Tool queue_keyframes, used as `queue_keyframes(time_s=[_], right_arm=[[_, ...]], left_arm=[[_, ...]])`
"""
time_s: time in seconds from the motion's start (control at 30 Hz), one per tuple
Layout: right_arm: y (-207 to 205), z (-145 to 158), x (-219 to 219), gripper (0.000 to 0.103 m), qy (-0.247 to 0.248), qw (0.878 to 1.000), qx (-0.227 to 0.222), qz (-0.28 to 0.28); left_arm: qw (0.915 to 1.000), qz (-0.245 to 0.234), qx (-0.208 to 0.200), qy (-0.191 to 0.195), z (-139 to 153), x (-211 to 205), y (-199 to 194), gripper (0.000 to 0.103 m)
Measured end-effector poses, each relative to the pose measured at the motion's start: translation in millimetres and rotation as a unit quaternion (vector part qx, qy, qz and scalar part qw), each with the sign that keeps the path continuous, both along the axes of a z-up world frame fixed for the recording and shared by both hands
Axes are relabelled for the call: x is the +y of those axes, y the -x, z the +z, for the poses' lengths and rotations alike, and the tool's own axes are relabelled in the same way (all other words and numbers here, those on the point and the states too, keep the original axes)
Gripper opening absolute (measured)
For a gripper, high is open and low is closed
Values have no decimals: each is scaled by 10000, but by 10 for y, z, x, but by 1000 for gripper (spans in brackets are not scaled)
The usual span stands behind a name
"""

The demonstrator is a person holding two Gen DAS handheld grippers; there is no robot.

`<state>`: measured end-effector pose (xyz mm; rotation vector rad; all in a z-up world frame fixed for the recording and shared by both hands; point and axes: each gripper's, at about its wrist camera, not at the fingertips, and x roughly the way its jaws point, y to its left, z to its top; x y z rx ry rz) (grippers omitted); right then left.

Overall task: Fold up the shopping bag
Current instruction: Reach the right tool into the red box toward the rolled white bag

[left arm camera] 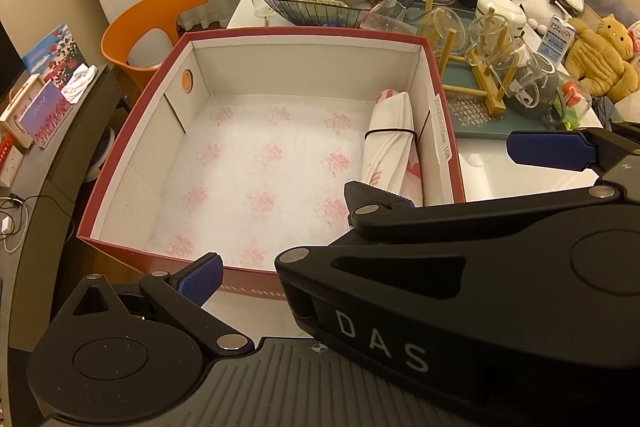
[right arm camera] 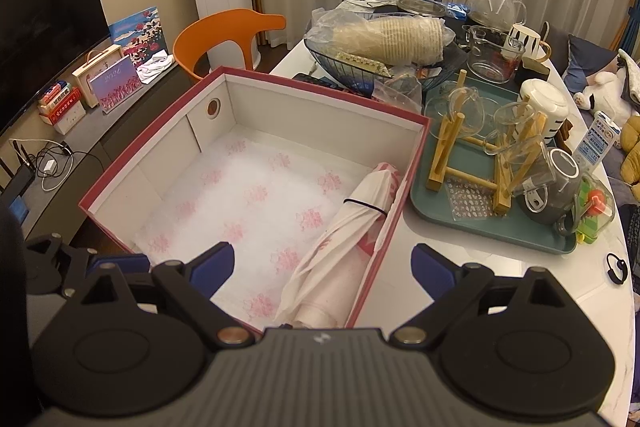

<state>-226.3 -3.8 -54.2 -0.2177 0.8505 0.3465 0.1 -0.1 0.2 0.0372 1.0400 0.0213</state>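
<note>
Bag: the shopping bag (right arm camera: 352, 223) is rolled into a long white bundle with pink print, bound near its far end by a black band (right arm camera: 366, 206). It lies in the box (right arm camera: 256, 77) along the right wall, on tissue (right arm camera: 248, 195) printed with pink flowers.
Box: red outside, white inside, open at the top, a round hole in its far-left wall. It stands on the white table (right arm camera: 516, 267).
Right gripper (right arm camera: 322, 267): low over the near edge of the box, jaws wide apart, holding nothing. The near end of the bag lies just beyond and between the blue pads (right arm camera: 212, 269).
Left gripper (left arm camera: 308, 227): near the right gripper, to its left, at the near-left side of the box. One blue pad (left arm camera: 202, 281) shows; the other finger is hidden behind the right gripper's body, so I cannot tell how its jaws stand.
Right of box: a teal tray (right arm camera: 480, 231) with a wooden rack (right arm camera: 472, 155) and glass cups.
Far: a wire basket (right arm camera: 360, 67) with paper cups; an orange chair (right arm camera: 224, 35) at far left.
</note>
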Motion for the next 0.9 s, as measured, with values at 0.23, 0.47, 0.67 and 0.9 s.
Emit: queue_keyframes(time_s=[0.23, 0.47, 0.67, 0.9], right_arm=[[-119, -1, -30, 98, -69, 10000, -9, 64], [-281, 30, -104, 72, -354, 9992, 90, 141], [-514, -297, 14, 71, -447, 9926, 1124, 90], [-614, -539, 84, 71, -935, 9757, 1924, -467]], left_arm=[[9997, 186, -142, -88, 51, 74, 65, 103], [9967, 696, -331, 259, 111, 417, 218, 103], [9971, 648, -264, 296, 50, 420, 235, 103], [9967, 653, -261, 403, 94, 424, 275, 103]])
